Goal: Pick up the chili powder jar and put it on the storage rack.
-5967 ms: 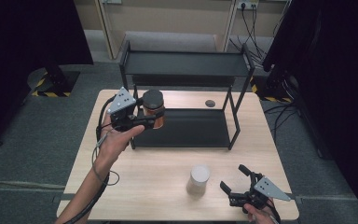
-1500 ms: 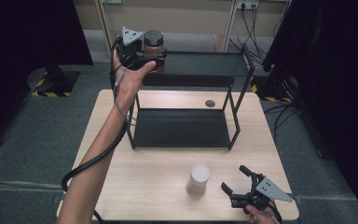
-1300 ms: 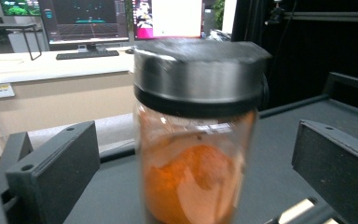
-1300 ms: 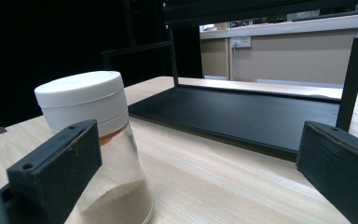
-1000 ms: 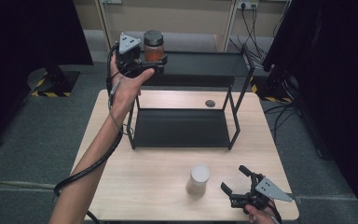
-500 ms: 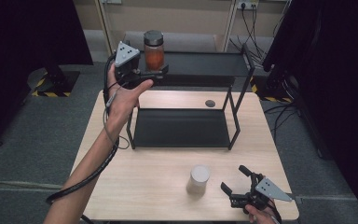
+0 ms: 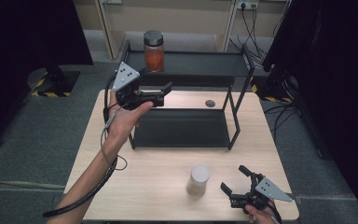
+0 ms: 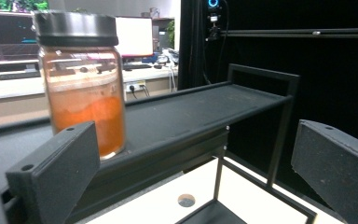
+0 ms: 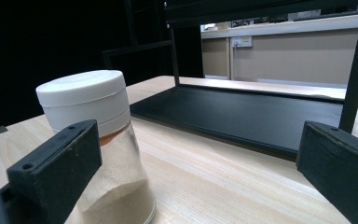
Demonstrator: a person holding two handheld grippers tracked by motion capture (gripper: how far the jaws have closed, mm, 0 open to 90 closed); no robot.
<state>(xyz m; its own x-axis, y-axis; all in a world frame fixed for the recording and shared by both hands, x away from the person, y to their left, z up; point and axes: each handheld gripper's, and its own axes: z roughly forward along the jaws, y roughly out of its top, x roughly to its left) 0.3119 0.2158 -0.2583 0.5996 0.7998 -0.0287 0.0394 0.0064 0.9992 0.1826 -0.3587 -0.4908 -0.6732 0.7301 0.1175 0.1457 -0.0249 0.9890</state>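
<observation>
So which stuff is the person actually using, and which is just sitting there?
Part of the job:
- jar of orange sauce, standing on the top shelf of the black rack
- white-lidded shaker of pale powder, beside the right gripper
- left gripper, jaws open, apart from the jar

Just lying about:
- small round dark spot on the wooden table

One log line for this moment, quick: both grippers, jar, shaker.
left gripper: open, off jar | jar: upright on rack top shelf | right gripper: open beside shaker | shaker: upright on table
</observation>
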